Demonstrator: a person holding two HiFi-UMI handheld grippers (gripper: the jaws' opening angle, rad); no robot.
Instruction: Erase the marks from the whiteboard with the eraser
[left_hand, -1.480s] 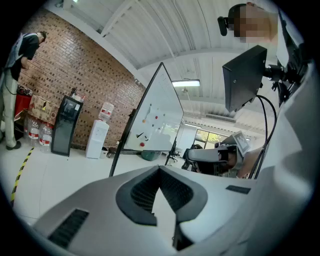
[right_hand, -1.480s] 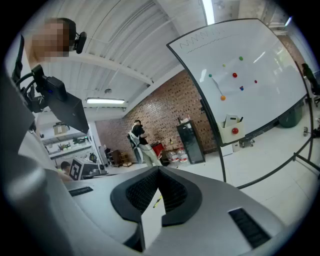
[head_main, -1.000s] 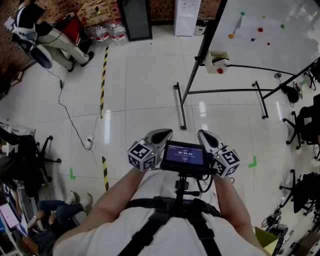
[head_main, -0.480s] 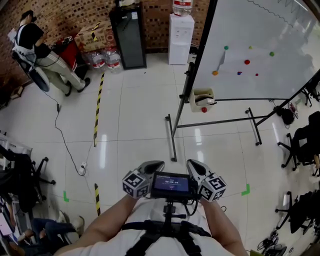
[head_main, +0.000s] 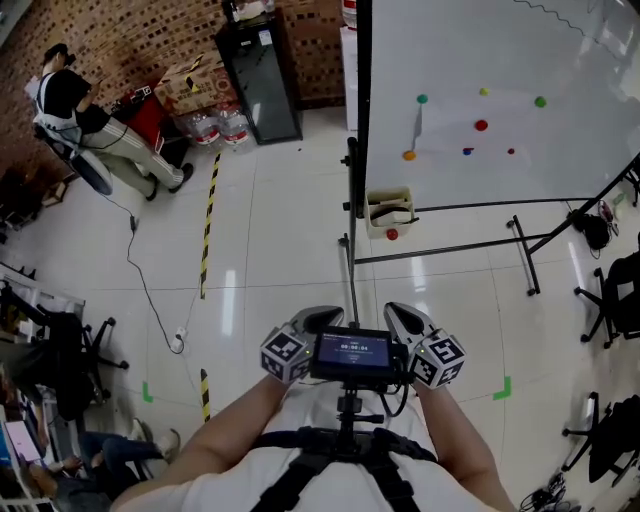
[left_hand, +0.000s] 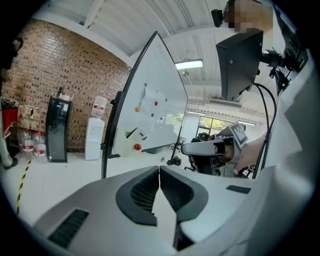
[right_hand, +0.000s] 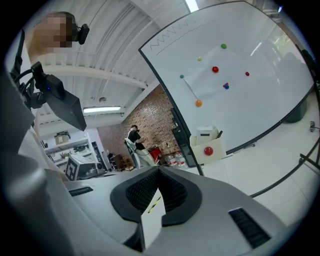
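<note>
The whiteboard (head_main: 520, 70) stands on a black frame ahead and to the right, also in the left gripper view (left_hand: 150, 100) and the right gripper view (right_hand: 245, 75). It bears a thin wavy line (right_hand: 172, 39) near its top, a short stroke (head_main: 415, 125) and several coloured magnets. A white holder box (head_main: 388, 212) with a red magnet hangs at its lower left corner; I cannot make out the eraser. My left gripper (head_main: 318, 320) (left_hand: 159, 169) and right gripper (head_main: 400, 313) (right_hand: 159, 170) are held close to the chest, both shut and empty, far from the board.
The board stand's black legs (head_main: 350, 275) reach over the tiled floor in front. A black cabinet (head_main: 262, 75), water bottles (head_main: 215, 128) and a person (head_main: 90, 125) are at the back left. Office chairs (head_main: 620, 300) stand at the right, a cable (head_main: 150, 285) and striped tape (head_main: 208, 225) lie at the left.
The person has walked toward the whiteboard, which is now nearer and larger, with its left edge almost straight ahead. Both grippers stay shut at the chest.
</note>
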